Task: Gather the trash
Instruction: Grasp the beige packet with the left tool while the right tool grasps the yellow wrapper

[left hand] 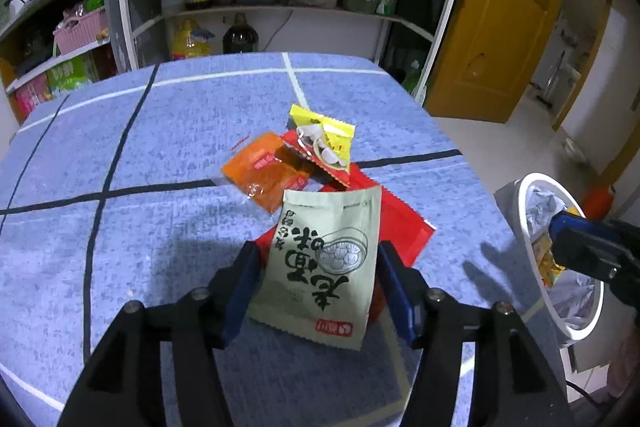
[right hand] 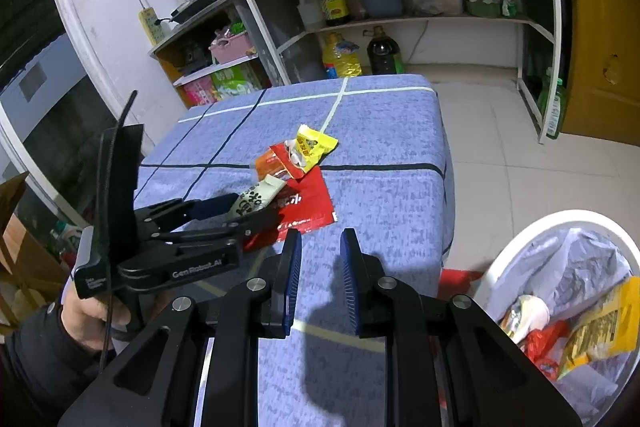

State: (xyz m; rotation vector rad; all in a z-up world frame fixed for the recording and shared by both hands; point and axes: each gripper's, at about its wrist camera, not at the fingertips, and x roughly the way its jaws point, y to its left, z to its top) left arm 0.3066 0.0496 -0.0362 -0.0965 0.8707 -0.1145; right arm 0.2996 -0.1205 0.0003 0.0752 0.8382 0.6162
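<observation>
My left gripper (left hand: 316,267) is shut on a pale green sachet (left hand: 320,267) with black writing, held just above the blue tablecloth (left hand: 160,147). The sachet also shows in the right wrist view (right hand: 256,201), between the left gripper's fingers. Under and beyond it lie a red wrapper (left hand: 404,227), an orange sauce packet (left hand: 266,173) and a yellow snack wrapper (left hand: 326,139). My right gripper (right hand: 320,267) is open and empty, over the table's near right edge, beside the white trash bin (right hand: 532,231).
The bin (left hand: 524,195) stands on the floor right of the table and holds several wrappers in a plastic liner. Kitchen shelves (right hand: 400,15) with bottles stand behind the table. A yellow door (left hand: 500,27) is at the right.
</observation>
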